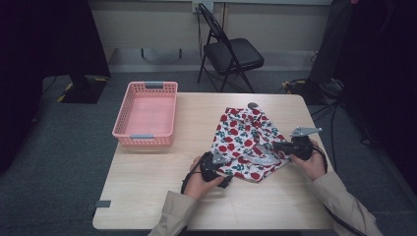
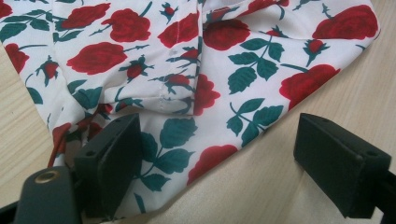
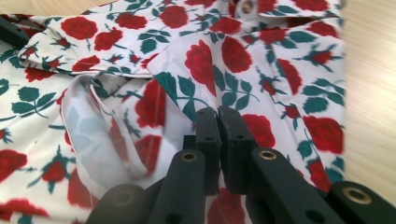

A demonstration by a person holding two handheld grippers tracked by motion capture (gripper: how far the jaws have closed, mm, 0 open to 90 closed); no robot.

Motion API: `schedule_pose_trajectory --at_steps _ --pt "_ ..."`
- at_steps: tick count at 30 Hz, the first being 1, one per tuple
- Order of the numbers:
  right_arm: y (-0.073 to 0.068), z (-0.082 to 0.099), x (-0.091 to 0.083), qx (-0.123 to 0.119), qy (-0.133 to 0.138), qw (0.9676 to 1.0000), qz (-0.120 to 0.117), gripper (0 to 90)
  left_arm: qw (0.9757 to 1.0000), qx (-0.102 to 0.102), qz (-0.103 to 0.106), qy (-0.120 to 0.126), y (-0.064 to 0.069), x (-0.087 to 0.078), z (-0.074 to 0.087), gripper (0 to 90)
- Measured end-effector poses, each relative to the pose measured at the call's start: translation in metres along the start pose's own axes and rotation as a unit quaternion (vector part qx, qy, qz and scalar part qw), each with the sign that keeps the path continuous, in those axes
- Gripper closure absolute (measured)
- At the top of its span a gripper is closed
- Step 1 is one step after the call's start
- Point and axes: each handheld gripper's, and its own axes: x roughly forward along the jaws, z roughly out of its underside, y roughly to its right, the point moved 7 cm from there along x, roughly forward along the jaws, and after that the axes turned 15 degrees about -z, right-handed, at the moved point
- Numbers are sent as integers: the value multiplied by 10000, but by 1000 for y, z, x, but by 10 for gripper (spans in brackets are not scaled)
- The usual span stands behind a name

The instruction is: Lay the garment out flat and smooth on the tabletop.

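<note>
1. Left gripper [image 2: 219, 154]: at the near-left corner of the rose-print garment [image 1: 248, 142], jaws spread wide, that corner lying between them, ungripped.
2. Right gripper [image 3: 217, 140]: at the garment's right edge, jaws pressed together on a fold of the cloth.
3. Rose-print garment: rumpled, on the wooden table [image 1: 147, 182], right of centre.
4. Pink basket [image 1: 146, 114]: left of the garment, well apart.
5. Folding chair [image 1: 228, 51]: beyond the garment, on the floor.
</note>
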Motion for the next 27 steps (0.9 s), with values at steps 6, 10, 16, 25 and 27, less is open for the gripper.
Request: schedule_pose_trajectory --at_steps 6,10,16,25,27 --pt "11 12 -19 141 50 9998 106 873 10000 -3 -2 0 0 0 0 151" --pt "15 23 -26 193 14 9997 155 855 10000 -1 -1 0 0 0 0 151" --pt "7 31 -20 106 -64 9999 101 728 10000 -1 -1 0 0 0 0 151" --pt "-12 13 7 -183 -46 9998 -95 647 10000 -4 -3 0 0 0 0 151" --pt "-15 11 15 -230 -90 9995 -176 648 10000 -2 -5 -1 0 0 0 151"
